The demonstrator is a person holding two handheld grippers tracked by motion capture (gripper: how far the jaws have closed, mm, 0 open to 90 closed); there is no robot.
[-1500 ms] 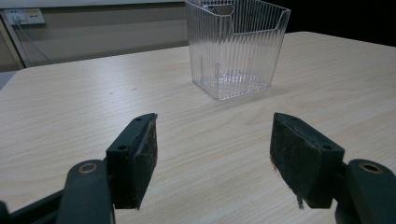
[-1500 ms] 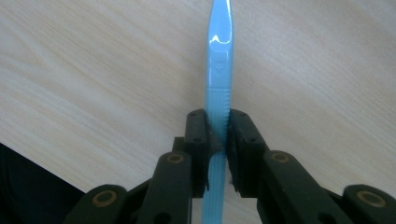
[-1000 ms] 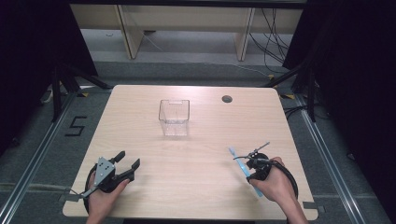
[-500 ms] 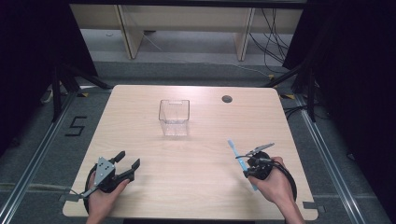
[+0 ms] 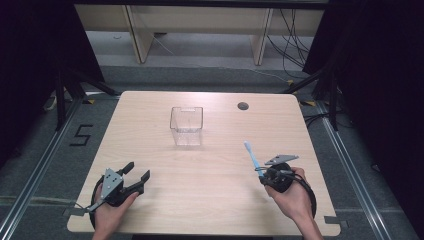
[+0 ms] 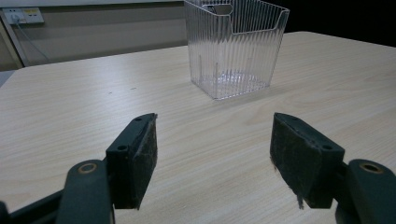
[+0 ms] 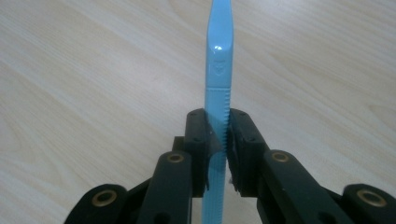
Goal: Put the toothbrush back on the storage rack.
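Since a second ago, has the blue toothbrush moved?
Yes. The toothbrush, in the right gripper, has tipped more upright, its head nearer the clear bin.

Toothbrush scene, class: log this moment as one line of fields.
right tongs: shut on blue toothbrush | left tongs: open, nothing between | clear bin: upright, mid-table | table: wood

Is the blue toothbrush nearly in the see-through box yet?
Not yet. Done: the right tool has shut on the light blue plastic toothbrush and holds it above the pale wooden table. In hand: carrying it. Left: probably bringing it to the clear ribbed plastic box, which looks empty, and dropping it in. The left tool waits open, with nothing between its pads.
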